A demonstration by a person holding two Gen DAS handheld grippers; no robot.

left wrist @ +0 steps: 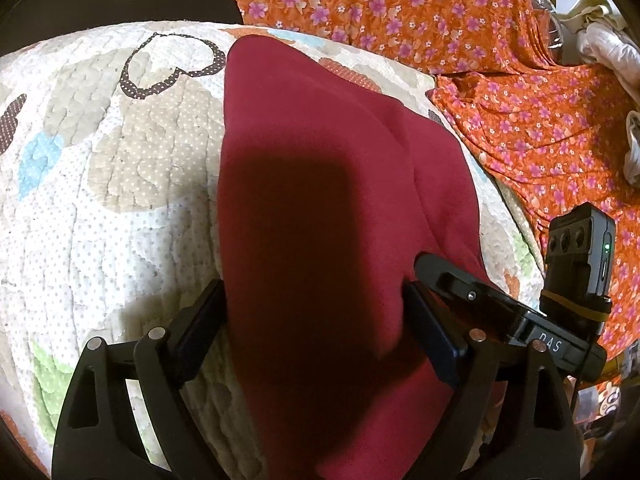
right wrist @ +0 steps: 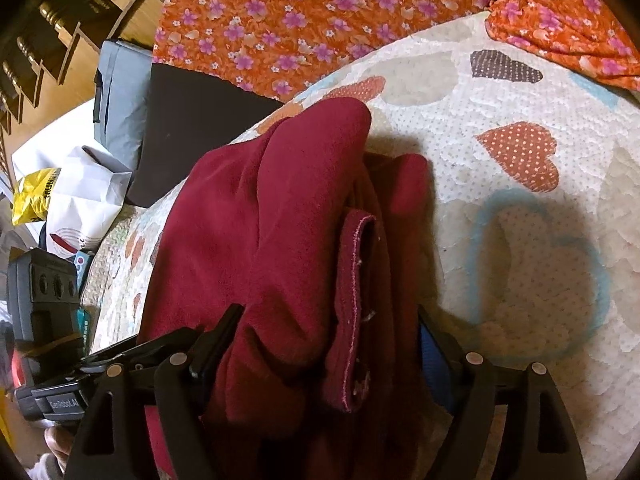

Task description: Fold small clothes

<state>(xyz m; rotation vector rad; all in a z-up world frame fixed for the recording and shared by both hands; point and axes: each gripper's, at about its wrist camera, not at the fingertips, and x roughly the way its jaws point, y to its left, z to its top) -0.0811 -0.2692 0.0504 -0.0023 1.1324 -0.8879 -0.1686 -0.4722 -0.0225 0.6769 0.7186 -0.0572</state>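
Note:
A dark red fleece garment (left wrist: 320,140) lies lengthwise on a heart-patterned quilt (left wrist: 100,160). My left gripper (left wrist: 314,292) stands wide over its near end, open, with the cloth filling the gap between the jaws. One of the right gripper's fingers (left wrist: 444,276) rests on the cloth just to the right. In the right wrist view the same garment (right wrist: 248,220) is bunched in folds, with a hemmed flap (right wrist: 352,300) on top. My right gripper (right wrist: 330,314) straddles that bunch, open. The left gripper's fingers (right wrist: 132,350) reach in from the left.
Orange flowered fabric (left wrist: 420,12) covers the far side, and a loose piece (right wrist: 560,28) lies on the quilt. Off the bed's edge stand a dark box (right wrist: 192,120), a grey bag (right wrist: 120,92), white and yellow bags (right wrist: 80,200) and wooden furniture (right wrist: 60,40).

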